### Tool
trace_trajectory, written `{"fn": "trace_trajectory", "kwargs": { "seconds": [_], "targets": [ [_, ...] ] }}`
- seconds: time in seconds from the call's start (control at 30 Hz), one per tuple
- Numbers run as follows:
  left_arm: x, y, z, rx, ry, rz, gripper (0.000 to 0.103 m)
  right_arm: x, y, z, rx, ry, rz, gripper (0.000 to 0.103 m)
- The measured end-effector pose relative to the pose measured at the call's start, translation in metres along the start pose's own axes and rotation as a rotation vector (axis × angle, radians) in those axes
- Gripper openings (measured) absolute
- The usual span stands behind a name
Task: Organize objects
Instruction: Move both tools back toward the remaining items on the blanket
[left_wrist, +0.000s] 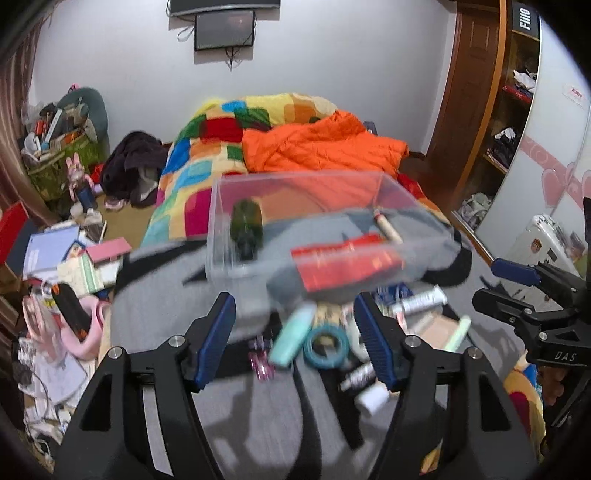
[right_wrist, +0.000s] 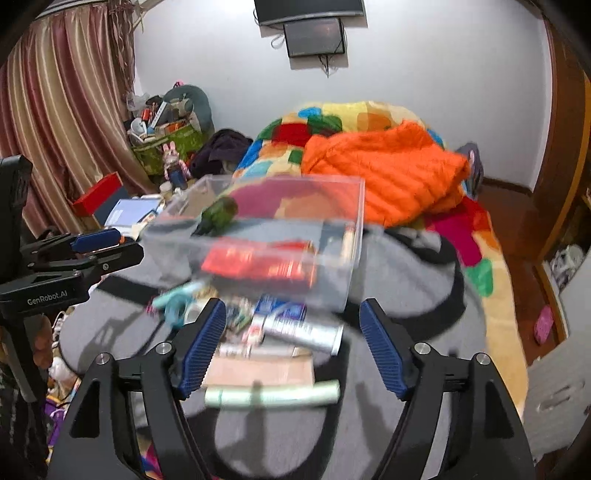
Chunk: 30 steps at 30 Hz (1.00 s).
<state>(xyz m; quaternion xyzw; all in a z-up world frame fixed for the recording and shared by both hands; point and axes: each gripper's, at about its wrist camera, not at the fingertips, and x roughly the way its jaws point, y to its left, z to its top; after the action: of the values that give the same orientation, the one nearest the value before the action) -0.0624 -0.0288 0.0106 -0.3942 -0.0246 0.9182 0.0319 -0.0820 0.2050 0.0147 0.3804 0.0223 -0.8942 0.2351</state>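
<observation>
A clear plastic box (left_wrist: 314, 225) sits on a grey and black garment (left_wrist: 166, 295) spread over the foot of the bed (left_wrist: 207, 147), and everything here is placed against that box. Inside it lie a dark green bottle (left_wrist: 246, 227) toward its left side, a red packet (left_wrist: 347, 262) along its near wall, and a pale tube (left_wrist: 386, 225) toward its right side. Both views are blurred, so finer detail of these things cannot be read.

Just in front of the box, on the garment, a loose heap of small things is gathered: a mint-green tube (left_wrist: 293, 334), a roll of blue tape (left_wrist: 325, 347), a silver tube (right_wrist: 303, 330), a flat cardboard piece (right_wrist: 262, 371), and, nearest the right camera, a pale green stick (right_wrist: 273, 397) lying crosswise.

The left claw (left_wrist: 295, 341) hangs over the left part of this heap, in front of the box, with its 2 blue pads spread wide and nothing between them. The right claw (right_wrist: 291, 347) is over the right part of the heap, in front of the box's near right corner, likewise spread wide and holding nothing.

Beyond the box, an orange quilted jacket (right_wrist: 380, 173) lies on a many-coloured blanket (right_wrist: 295, 122).
</observation>
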Motion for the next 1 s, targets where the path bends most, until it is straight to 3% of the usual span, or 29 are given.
{"fn": "trace_trajectory", "kwargs": {
  "seconds": [0.27, 0.5, 0.63, 0.67, 0.73, 0.8, 1.0],
  "targets": [
    [0.017, -0.026, -0.05, -0.004, 0.1, -0.089, 0.066, 0.027, -0.002, -0.045, 0.126, 0.129, 0.022, 0.072],
    [0.031, -0.042, -0.064, -0.023, 0.136, -0.166, 0.063, 0.038, -0.004, -0.06, 0.174, 0.161, 0.007, 0.07],
    [0.034, -0.055, -0.07, 0.004, 0.163, -0.209, 0.053, 0.029, -0.016, -0.063, 0.181, 0.172, 0.026, 0.05],
    [0.033, -0.059, -0.073, 0.017, 0.165, -0.222, 0.052, 0.027, -0.019, -0.065, 0.17, 0.18, 0.005, 0.038],
    [0.029, -0.067, -0.076, 0.045, 0.169, -0.25, 0.047, 0.027, -0.023, -0.069, 0.141, 0.199, -0.03, 0.025],
    [0.025, -0.076, -0.079, 0.077, 0.175, -0.283, 0.045, 0.023, -0.03, -0.071, 0.151, 0.2, -0.026, 0.025],
    [0.023, -0.08, -0.076, 0.1, 0.16, -0.225, 0.044, 0.006, -0.033, -0.061, 0.212, 0.159, 0.029, 0.033]
  ]
}}
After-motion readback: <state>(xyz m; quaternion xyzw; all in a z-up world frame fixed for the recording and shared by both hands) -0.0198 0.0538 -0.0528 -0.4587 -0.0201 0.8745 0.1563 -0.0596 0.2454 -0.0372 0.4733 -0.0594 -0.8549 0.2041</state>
